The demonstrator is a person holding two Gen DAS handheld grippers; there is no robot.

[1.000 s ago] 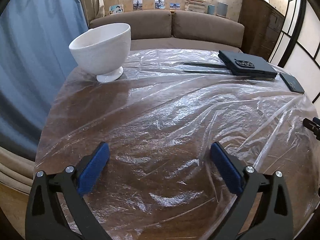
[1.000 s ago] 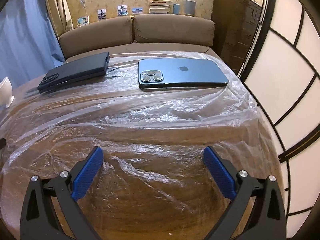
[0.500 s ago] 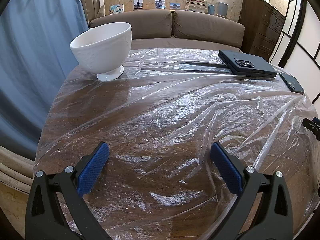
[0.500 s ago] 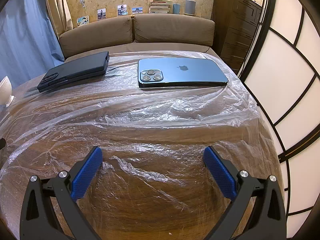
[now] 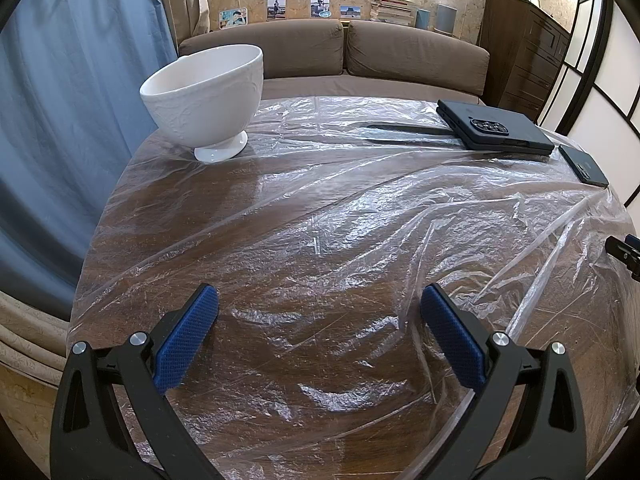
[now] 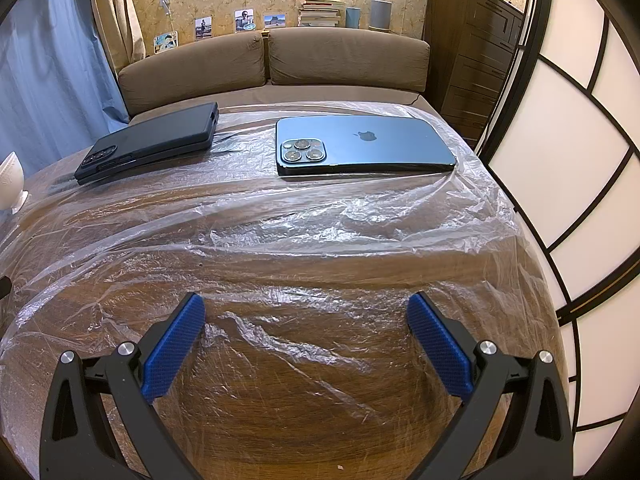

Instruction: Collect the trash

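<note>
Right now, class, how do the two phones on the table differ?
The black phone is matte, cased and lies askew; the blue phone is glossy and lies straight. The black one's cameras sit in a row, the blue one's in a cluster. Both lie camera-up on the plastic sheet.

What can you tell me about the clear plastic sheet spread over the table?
The plastic sheet is thin, transparent and glossy, heavily wrinkled with long creases, and lies flat over the brown wooden table, draping past its right edge. A white footed bowl, a black cased phone and a blue phone rest on top, weighing down its far side. Both grippers hang open above its near part; no fingers visibly pinch it.
</note>
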